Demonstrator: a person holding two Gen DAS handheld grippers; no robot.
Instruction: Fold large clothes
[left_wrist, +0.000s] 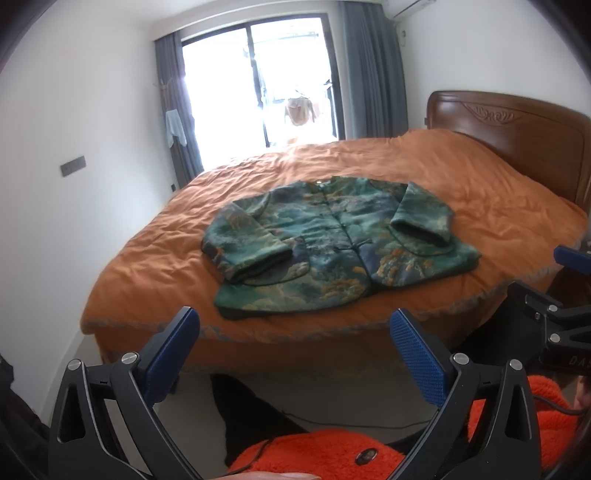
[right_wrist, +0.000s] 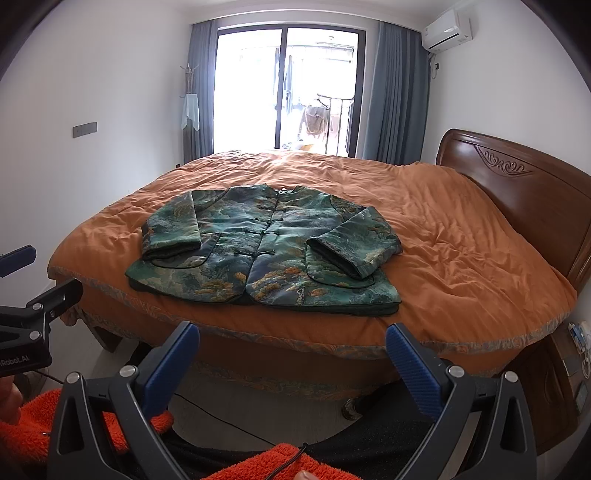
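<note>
The padded green brocade jacket (right_wrist: 264, 254) on the orange quilted bedspread (right_wrist: 461, 251) looks thick, probably heavy. Take its hem corners. The left gripper (left_wrist: 295, 354) and right gripper (right_wrist: 291, 365) gape wide, holding nothing.

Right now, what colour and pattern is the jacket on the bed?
The jacket is dark green and teal with an orange-gold scenic print, clearest in the right wrist view.
</note>
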